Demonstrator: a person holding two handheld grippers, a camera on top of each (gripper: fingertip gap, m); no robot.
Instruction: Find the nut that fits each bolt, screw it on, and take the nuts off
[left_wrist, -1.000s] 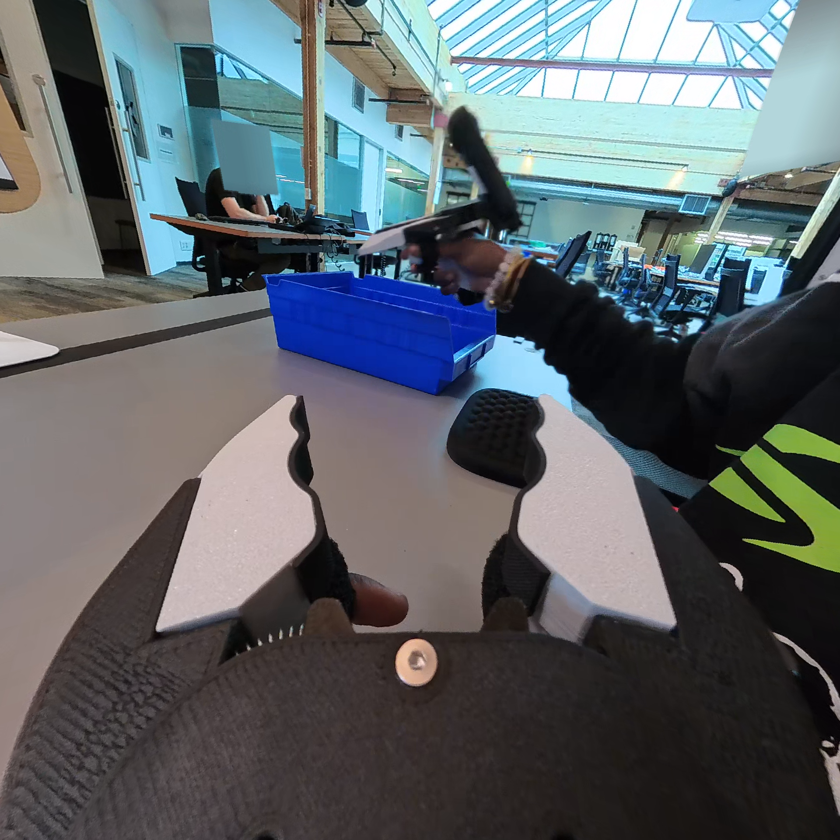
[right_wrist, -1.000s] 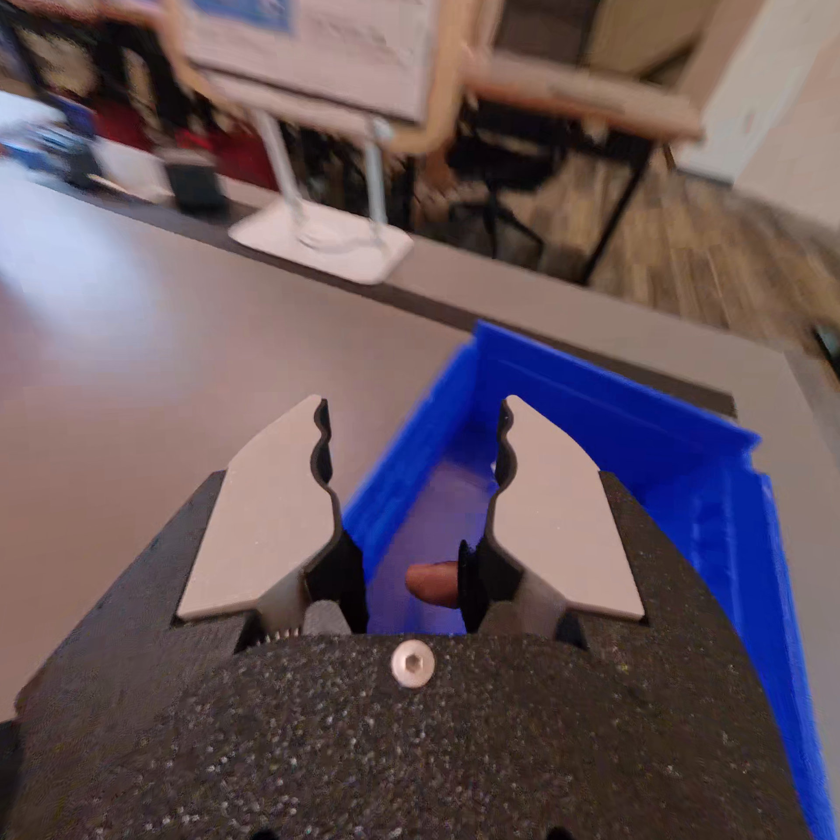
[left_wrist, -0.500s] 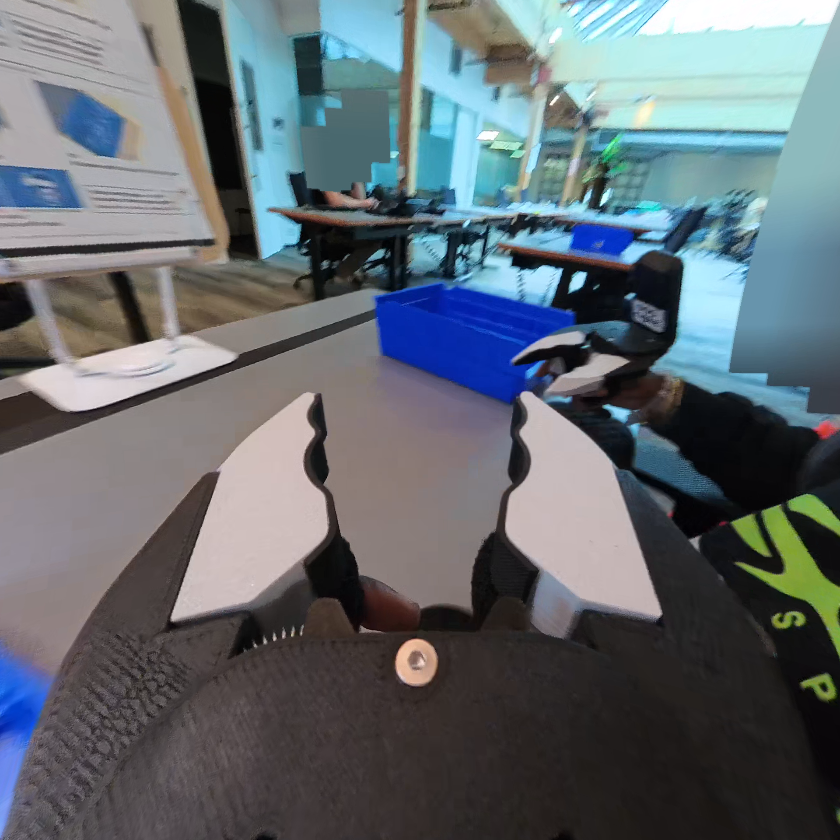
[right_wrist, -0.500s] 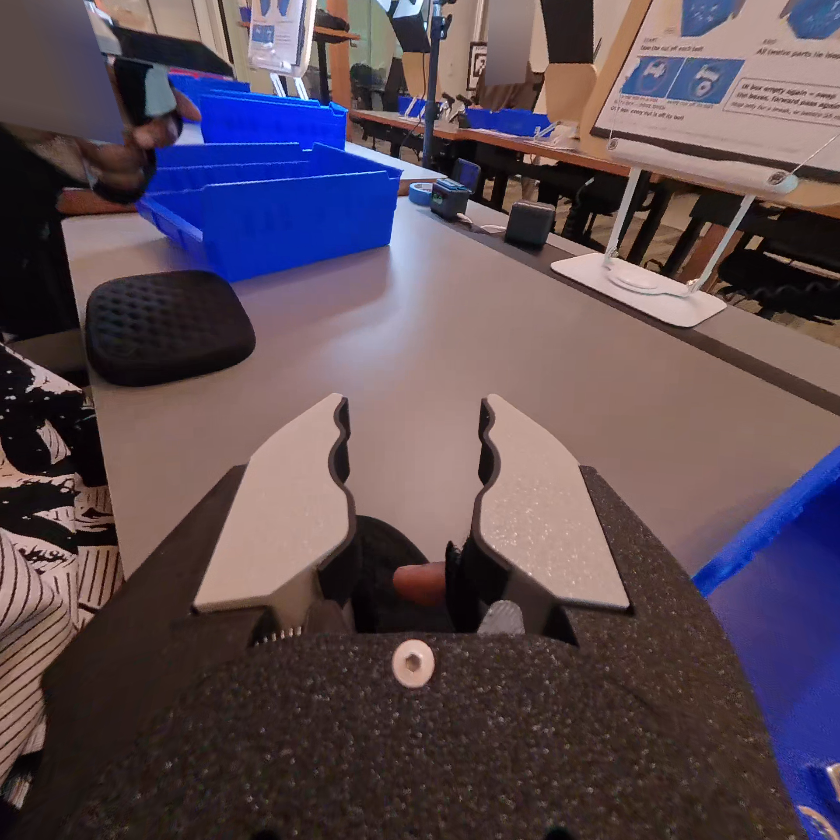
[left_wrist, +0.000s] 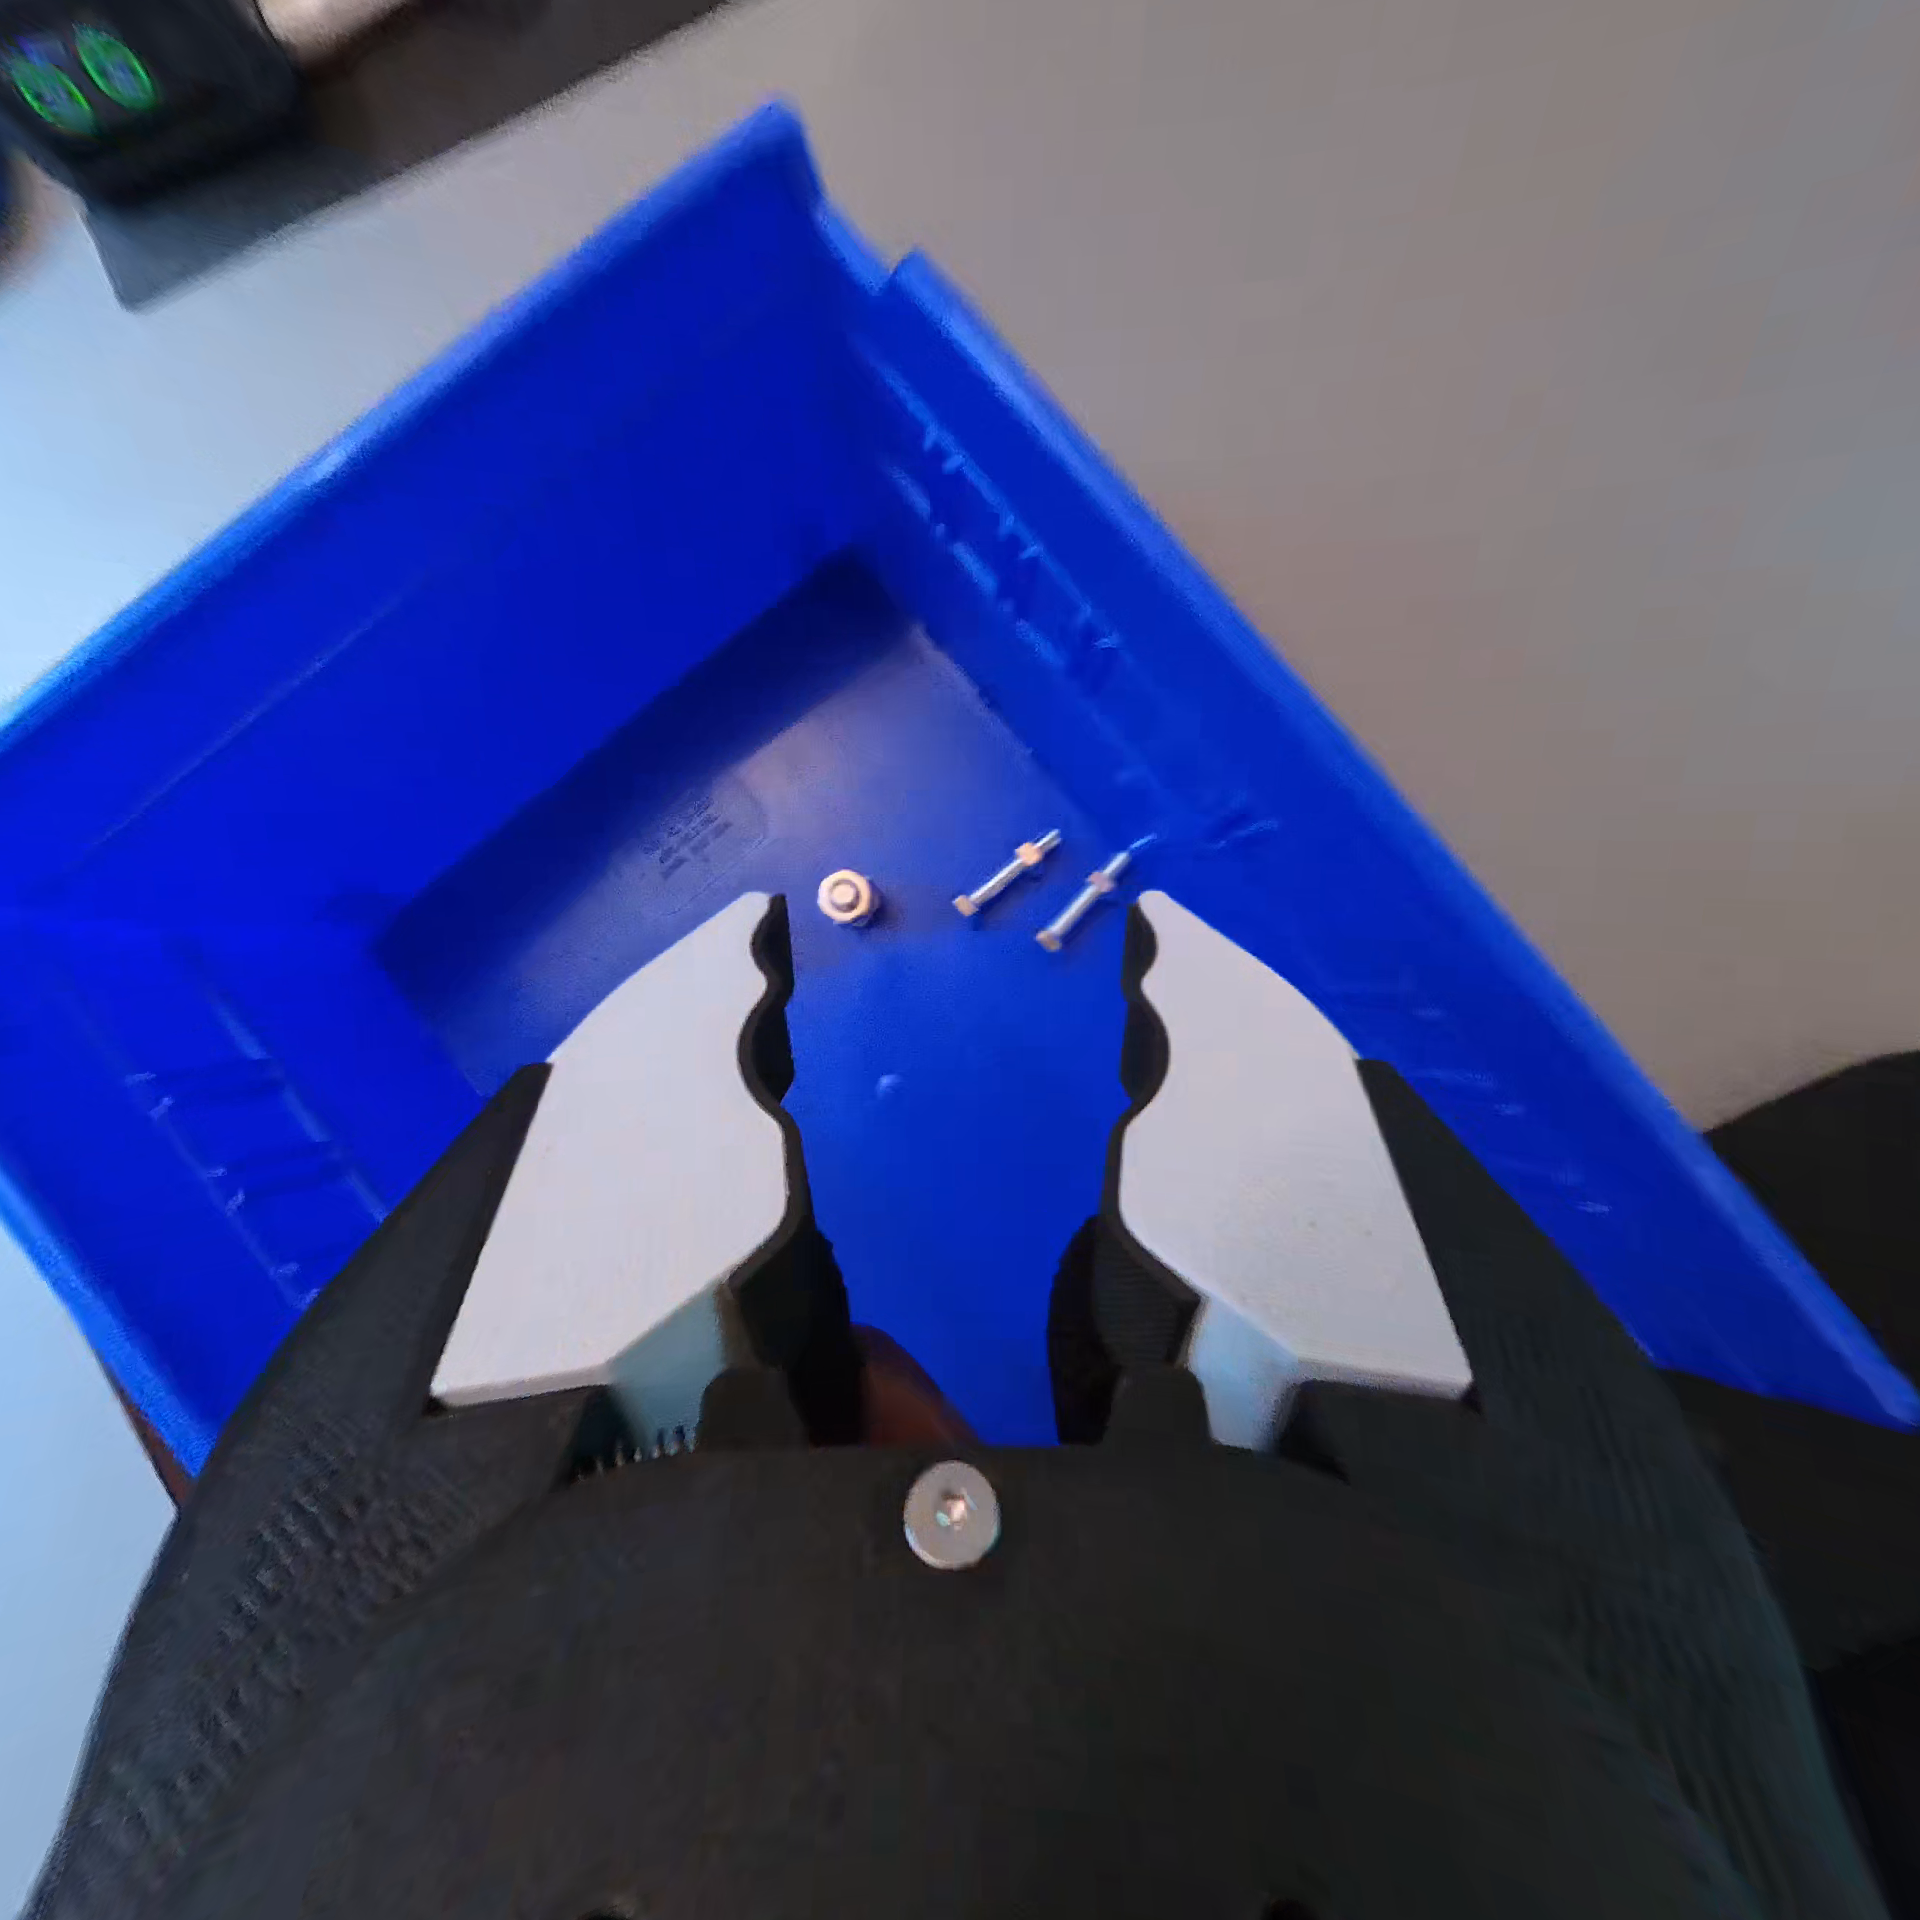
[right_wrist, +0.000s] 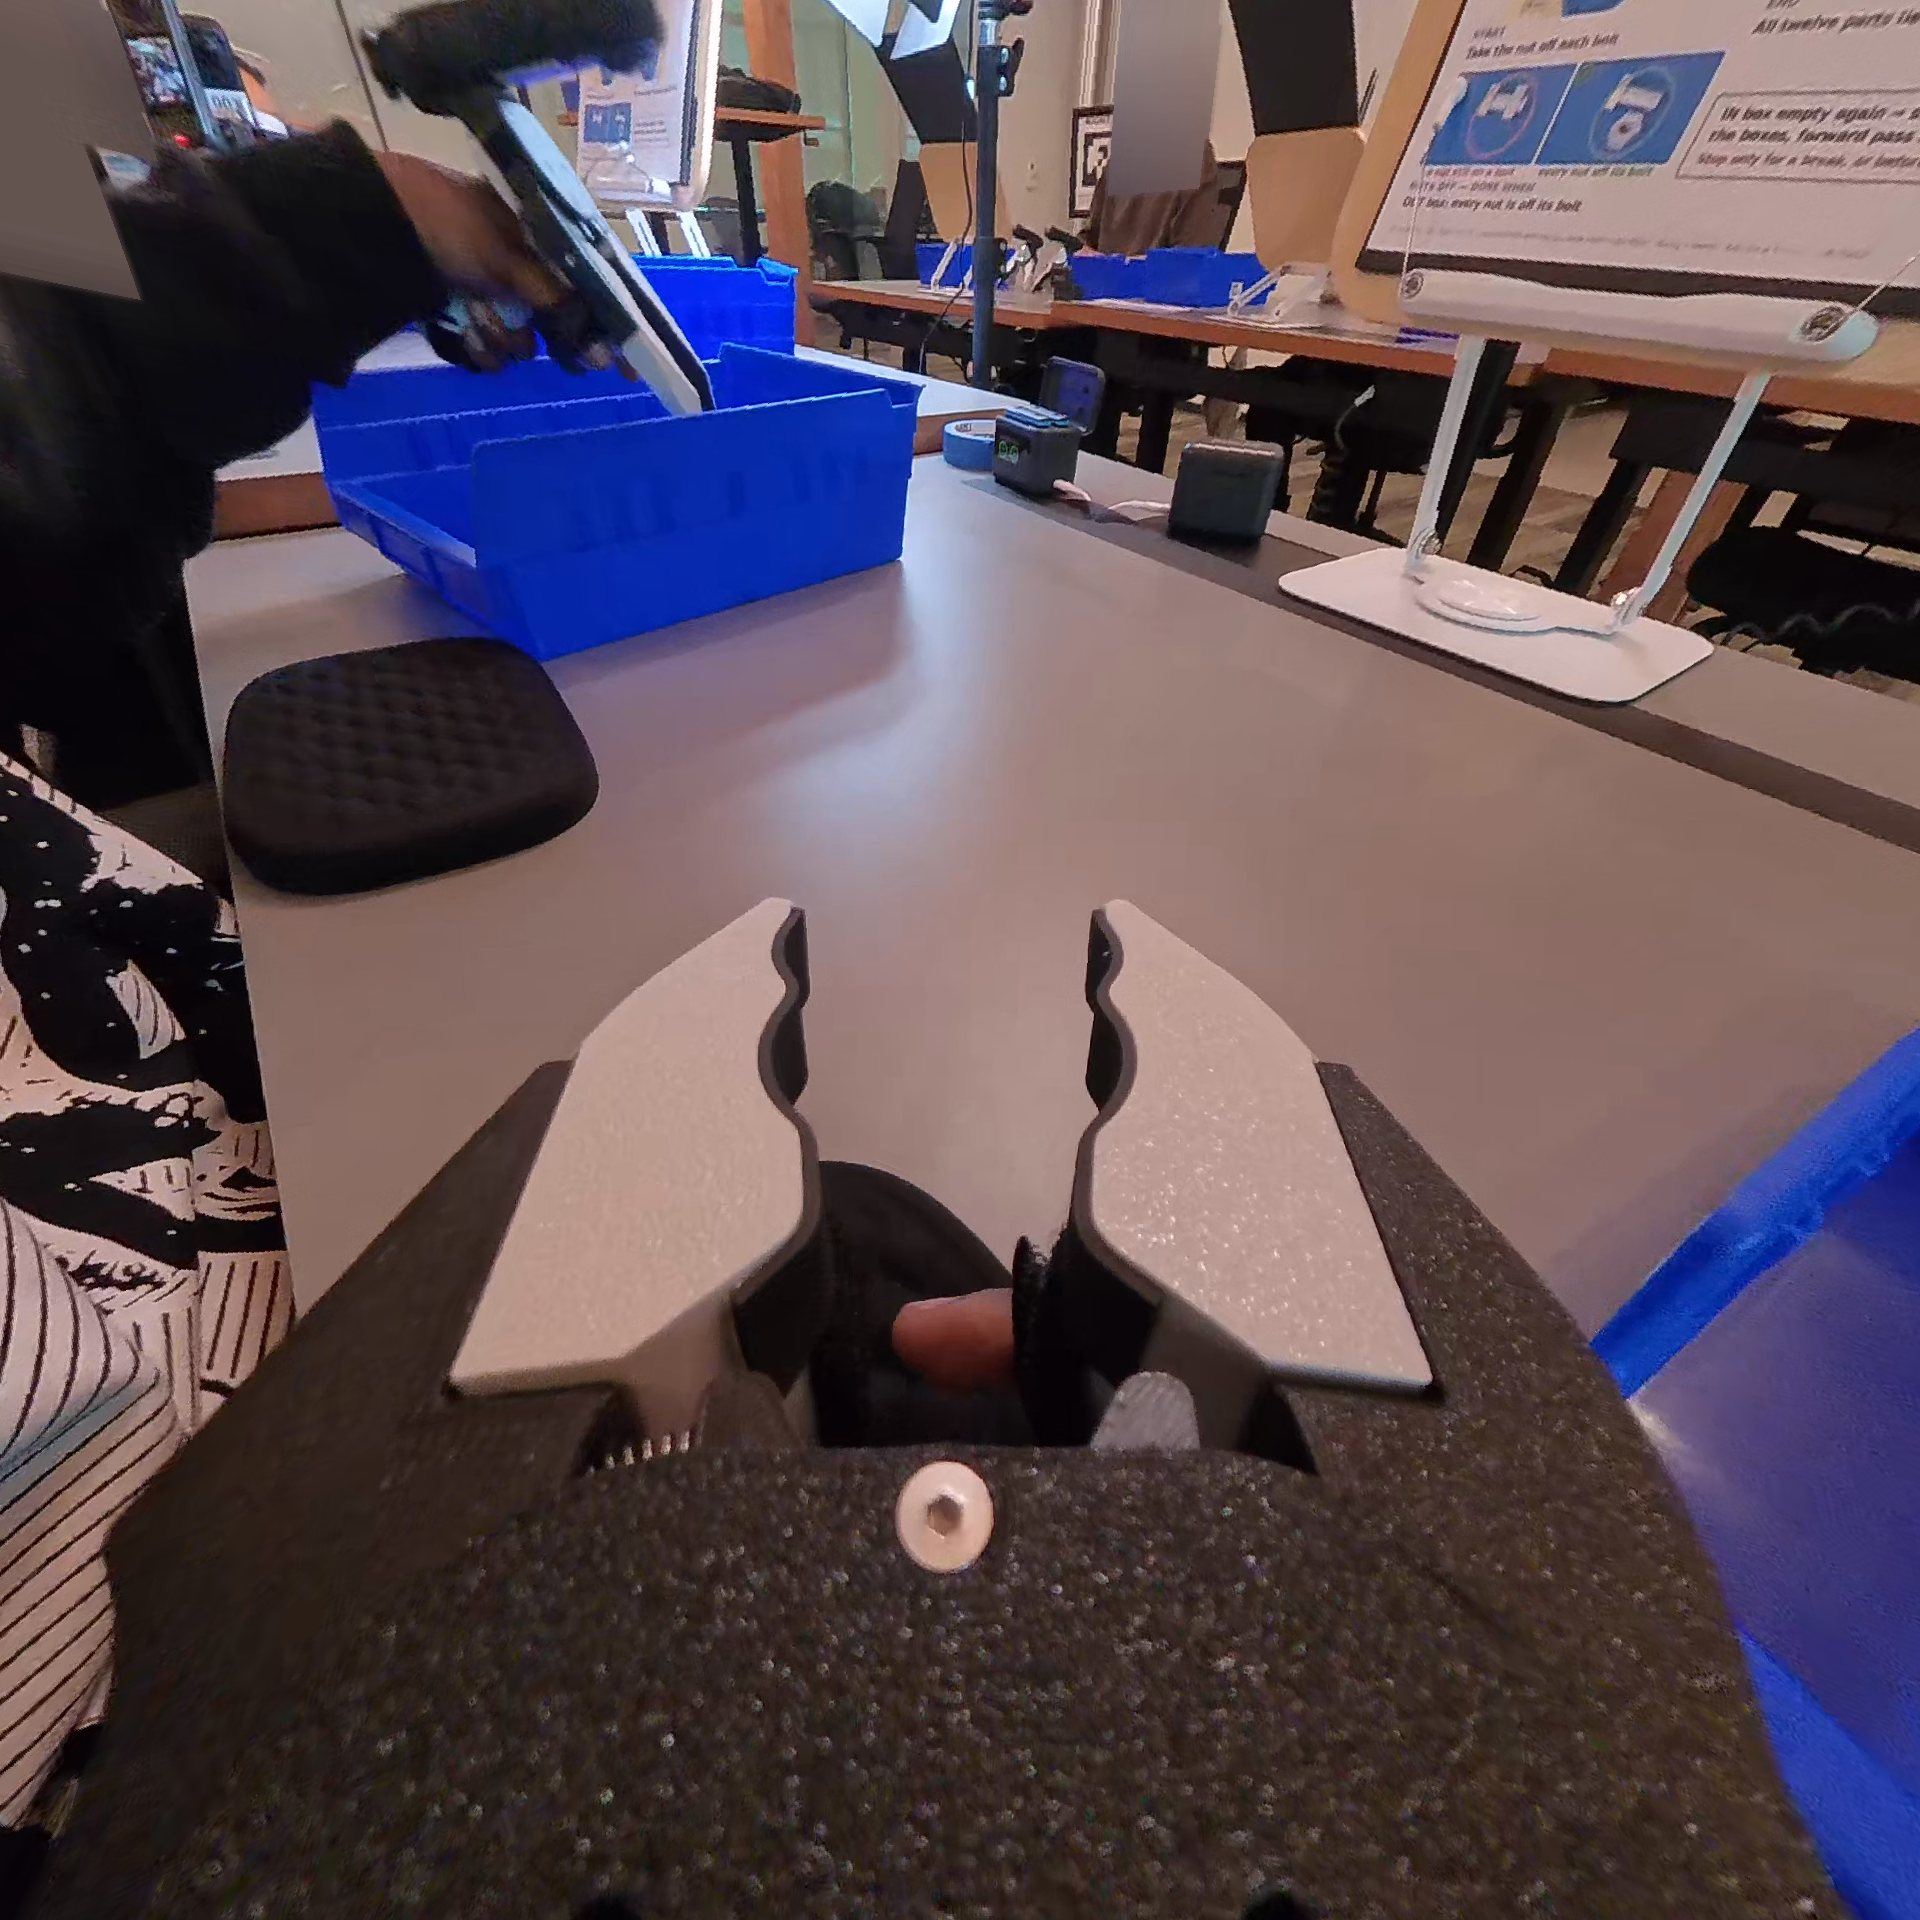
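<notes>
My left gripper (left_wrist: 954, 909) is open and empty, pointing down into a blue bin (left_wrist: 582, 499). On the bin floor just past the fingertips lie a short bolt standing head-up with a nut (left_wrist: 847, 897) and two thin bolts, each with a nut on its shaft (left_wrist: 1006, 873) (left_wrist: 1081, 902). My right gripper (right_wrist: 943, 930) is open and empty, hovering over the grey table (right_wrist: 1195, 790). The right wrist view shows the same left bin (right_wrist: 623, 499) far off with the left gripper (right_wrist: 592, 249) dipping into it.
A second blue bin (right_wrist: 1787, 1382) sits at the right gripper's lower right. A black foam pad (right_wrist: 400, 758) lies on the table near the person's side. A white sign stand (right_wrist: 1496, 623), small dark boxes (right_wrist: 1221, 488) and blue tape (right_wrist: 971, 442) stand at the table's back. The left gripper's tips are roughly 50 cm from the right gripper's.
My left gripper has swung left and tipped down into the blue bin, over the bolts. My right gripper has left the right-hand bin and has held nearly still over the table since half a second ago.
</notes>
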